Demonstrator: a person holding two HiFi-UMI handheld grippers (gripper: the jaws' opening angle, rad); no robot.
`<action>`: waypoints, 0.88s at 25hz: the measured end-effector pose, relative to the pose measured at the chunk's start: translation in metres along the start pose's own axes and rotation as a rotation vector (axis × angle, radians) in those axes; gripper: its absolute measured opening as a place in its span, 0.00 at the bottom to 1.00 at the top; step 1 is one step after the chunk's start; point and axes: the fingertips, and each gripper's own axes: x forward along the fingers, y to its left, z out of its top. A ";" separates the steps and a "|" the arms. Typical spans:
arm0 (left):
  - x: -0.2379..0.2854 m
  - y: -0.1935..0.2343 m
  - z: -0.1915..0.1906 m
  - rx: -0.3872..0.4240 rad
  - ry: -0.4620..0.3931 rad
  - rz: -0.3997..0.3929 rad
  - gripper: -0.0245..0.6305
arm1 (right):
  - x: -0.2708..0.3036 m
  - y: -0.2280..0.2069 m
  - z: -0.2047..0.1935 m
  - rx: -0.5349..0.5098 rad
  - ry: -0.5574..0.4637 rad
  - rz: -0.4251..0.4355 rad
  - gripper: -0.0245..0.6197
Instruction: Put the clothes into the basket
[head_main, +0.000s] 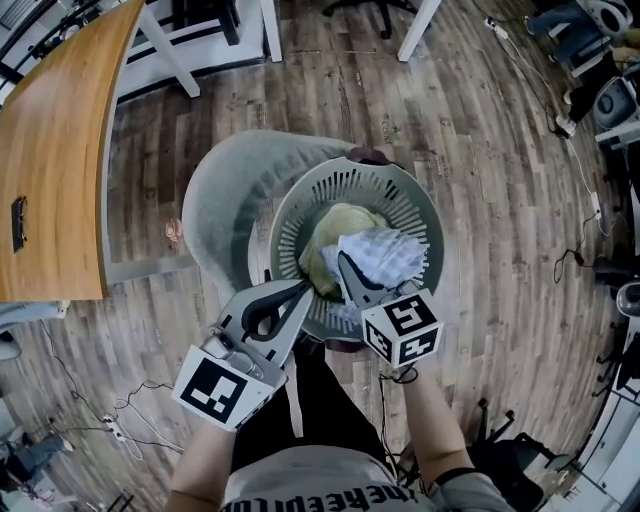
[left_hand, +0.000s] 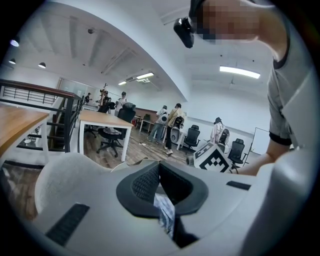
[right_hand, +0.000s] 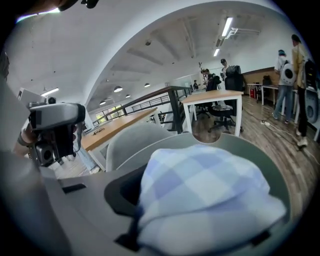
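A round grey slotted basket (head_main: 420, 200) stands on a grey chair (head_main: 225, 200). A yellow-green garment (head_main: 340, 225) lies inside it. Over it, above the basket's near side, hangs a blue-and-white checked cloth (head_main: 385, 255). My right gripper (head_main: 345, 268) is shut on this cloth, which bulges over its jaws and hides them in the right gripper view (right_hand: 200, 190). My left gripper (head_main: 305, 292) is just left of it, over the basket's near rim. Its jaws are closed on a thin strip of the same checked cloth (left_hand: 165, 212).
A curved wooden table (head_main: 55, 150) is at the left, and white table legs (head_main: 170, 50) are beyond the chair. Cables (head_main: 130, 415) lie on the wood floor at lower left. Office chairs and equipment (head_main: 610, 100) line the right side. Several people stand far off in the room.
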 end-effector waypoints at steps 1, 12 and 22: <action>0.000 0.001 -0.001 -0.003 0.002 -0.001 0.06 | 0.002 0.000 -0.005 0.001 0.017 -0.003 0.10; 0.001 0.003 -0.002 -0.010 -0.002 -0.017 0.06 | 0.012 0.009 -0.044 0.020 0.248 0.024 0.30; 0.006 0.004 -0.014 -0.003 0.024 -0.026 0.06 | 0.001 0.021 -0.062 -0.045 0.368 0.077 0.35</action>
